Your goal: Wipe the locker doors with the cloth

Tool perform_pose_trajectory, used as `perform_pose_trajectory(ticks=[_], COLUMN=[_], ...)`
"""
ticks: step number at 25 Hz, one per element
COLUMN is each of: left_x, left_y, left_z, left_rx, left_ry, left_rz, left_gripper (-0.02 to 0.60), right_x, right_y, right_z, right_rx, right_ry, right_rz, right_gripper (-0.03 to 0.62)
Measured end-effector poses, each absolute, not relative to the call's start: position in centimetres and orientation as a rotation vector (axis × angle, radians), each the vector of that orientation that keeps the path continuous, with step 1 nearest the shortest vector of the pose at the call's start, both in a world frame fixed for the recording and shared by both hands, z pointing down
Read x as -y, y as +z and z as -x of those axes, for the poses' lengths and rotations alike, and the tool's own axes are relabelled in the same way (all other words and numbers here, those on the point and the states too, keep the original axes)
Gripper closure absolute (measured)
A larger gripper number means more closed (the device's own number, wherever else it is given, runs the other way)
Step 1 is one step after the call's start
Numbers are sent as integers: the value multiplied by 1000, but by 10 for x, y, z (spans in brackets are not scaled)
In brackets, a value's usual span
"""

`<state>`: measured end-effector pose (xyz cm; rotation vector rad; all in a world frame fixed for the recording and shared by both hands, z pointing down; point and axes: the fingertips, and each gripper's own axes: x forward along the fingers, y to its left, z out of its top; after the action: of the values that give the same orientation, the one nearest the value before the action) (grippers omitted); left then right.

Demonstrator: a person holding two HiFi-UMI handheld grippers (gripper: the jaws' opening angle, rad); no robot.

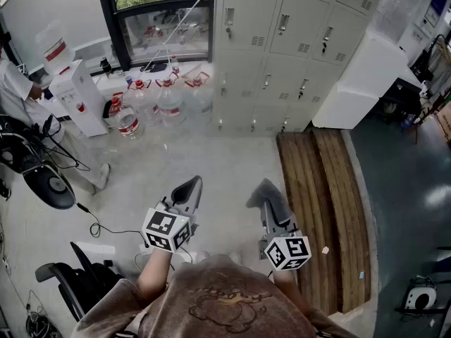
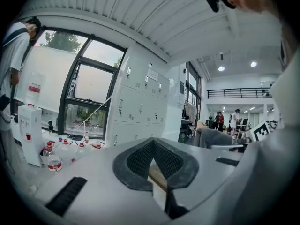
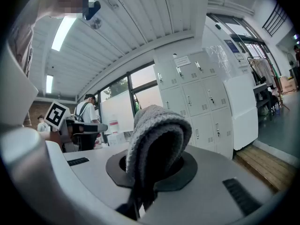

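The grey locker doors [image 1: 282,34] stand against the far wall, well ahead of both grippers; they also show as lockers [image 2: 138,102] in the left gripper view and lockers [image 3: 197,97] in the right gripper view. A folded grey knitted cloth [image 1: 270,194] sticks out of my right gripper [image 1: 266,189], which is shut on it. In the right gripper view the cloth [image 3: 157,130] arches over the jaws and hides the fingertips of the right gripper [image 3: 155,161]. My left gripper [image 1: 190,186] is held beside it, shut, and the left gripper [image 2: 153,146] has nothing between its pads.
Several large water bottles [image 1: 158,101] and a white water dispenser [image 1: 74,94] stand left of the lockers. A person in white [image 1: 17,94] stands at far left. A wooden platform [image 1: 317,210] runs along the floor on the right, beside a white cabinet [image 1: 359,83]. Cables [image 1: 99,227] lie on the floor.
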<state>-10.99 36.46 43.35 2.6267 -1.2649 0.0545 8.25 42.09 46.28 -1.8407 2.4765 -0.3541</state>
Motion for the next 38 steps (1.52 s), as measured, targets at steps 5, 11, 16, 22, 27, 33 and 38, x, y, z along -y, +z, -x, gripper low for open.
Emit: perform_pose_trajectory(ticks=[5,11,16,22,27,33,38], left_x=[-360,-356,-359,-350,-325,-269,-203], left_y=[431,432,445,460,464,468,468], left_z=[115,125,132,140,146,135,114], left_rx=[1235,1217,1161,1129,1154,1186,1210], left_ry=[54,57,80,92,68,71,62], left_rz=[-2640,-2653,-2671,-2653,-2648,-2635,-2629], left_gripper=[583,583,583,583,583,583,583], right_x=[-420,-414,-415,-408,-381,-316,-244], right_y=[463,462,466,475,484,489,492], right_z=[-74,-65,-57,-54,-50,-66,-80], right_rx=[-2467,-2460,-2445,-2419,-2424,-2422,-2455], right_ry=[-355,-335,-314,-323,-319,-321,-322], right_rz=[1831,1845,1895,1940,1935,1917,1871], right_gripper=[557,557,557,557,557,557,557])
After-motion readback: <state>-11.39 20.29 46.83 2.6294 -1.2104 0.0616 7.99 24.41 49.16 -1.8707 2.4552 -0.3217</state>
